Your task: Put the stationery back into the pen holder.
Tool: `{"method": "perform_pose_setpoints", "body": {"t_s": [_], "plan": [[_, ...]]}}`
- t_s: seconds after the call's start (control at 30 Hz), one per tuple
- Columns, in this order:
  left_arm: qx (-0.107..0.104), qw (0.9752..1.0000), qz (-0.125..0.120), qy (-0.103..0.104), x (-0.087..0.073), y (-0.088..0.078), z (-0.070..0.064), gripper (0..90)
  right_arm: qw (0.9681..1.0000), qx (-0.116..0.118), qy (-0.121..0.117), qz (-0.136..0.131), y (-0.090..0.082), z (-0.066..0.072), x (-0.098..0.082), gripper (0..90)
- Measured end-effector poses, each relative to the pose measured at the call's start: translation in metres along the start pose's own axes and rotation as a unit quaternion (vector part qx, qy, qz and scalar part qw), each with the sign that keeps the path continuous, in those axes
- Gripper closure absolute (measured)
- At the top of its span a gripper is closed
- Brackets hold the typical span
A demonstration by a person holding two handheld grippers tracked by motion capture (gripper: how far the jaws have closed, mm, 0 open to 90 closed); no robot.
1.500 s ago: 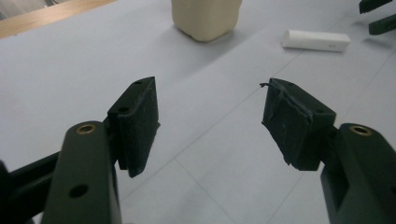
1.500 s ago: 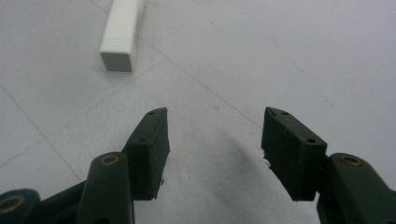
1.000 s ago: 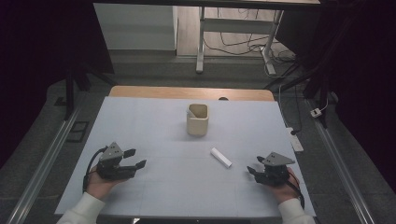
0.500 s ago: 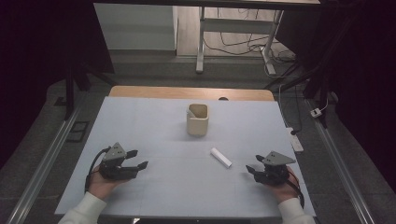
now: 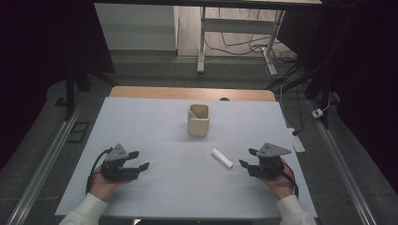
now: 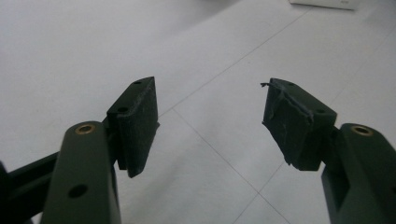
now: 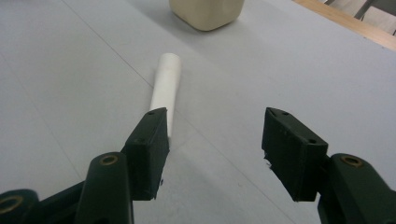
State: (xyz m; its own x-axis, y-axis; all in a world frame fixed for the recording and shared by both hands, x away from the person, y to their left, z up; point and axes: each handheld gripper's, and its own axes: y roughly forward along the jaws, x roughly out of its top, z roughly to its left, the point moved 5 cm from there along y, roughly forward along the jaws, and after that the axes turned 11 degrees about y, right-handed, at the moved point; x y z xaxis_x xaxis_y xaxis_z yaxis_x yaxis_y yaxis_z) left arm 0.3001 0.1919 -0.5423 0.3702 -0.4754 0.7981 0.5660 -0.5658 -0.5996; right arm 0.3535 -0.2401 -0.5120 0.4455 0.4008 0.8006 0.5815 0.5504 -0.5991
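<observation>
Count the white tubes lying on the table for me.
1. A single white tube lies flat on the table, in front of the beige cup and just left of the right tongs. Something pale sits inside the cup, unclear.

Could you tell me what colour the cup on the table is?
Cream; the cup shows best in the high view.

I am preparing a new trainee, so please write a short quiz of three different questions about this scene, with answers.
1. True or false: the white tube stands inside the beige cup.
2. Which gripper is closer to the white tube? A) left gripper B) right gripper
3. Fill in: the fingers of the right gripper are ____ and hold nothing.

Key: 1. False; it lies flat on the table, apart from the cup. 2. B. 3. open.
</observation>
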Motion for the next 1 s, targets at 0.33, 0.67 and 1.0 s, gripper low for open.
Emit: {"method": "perform_pose_setpoints", "body": {"t_s": [0.33, 0.67, 1.0], "plan": [[-0.002, 1.0000, 0.004, 0.003, -0.001, 0.001, 0.000, 34.9, 0.9996, 0.016, -0.005, 0.023, 0.016, 0.008, 0.023, 40.4], [-0.004, 0.9999, 0.009, 0.010, -0.001, 0.004, -0.003, 34.8, 0.9980, 0.037, -0.011, 0.050, 0.041, 0.020, 0.046, 39.7], [-0.008, 0.9998, 0.013, 0.016, -0.001, 0.006, -0.005, 34.7, 0.9961, 0.041, -0.016, 0.076, 0.067, 0.027, 0.058, 39.1]]}}
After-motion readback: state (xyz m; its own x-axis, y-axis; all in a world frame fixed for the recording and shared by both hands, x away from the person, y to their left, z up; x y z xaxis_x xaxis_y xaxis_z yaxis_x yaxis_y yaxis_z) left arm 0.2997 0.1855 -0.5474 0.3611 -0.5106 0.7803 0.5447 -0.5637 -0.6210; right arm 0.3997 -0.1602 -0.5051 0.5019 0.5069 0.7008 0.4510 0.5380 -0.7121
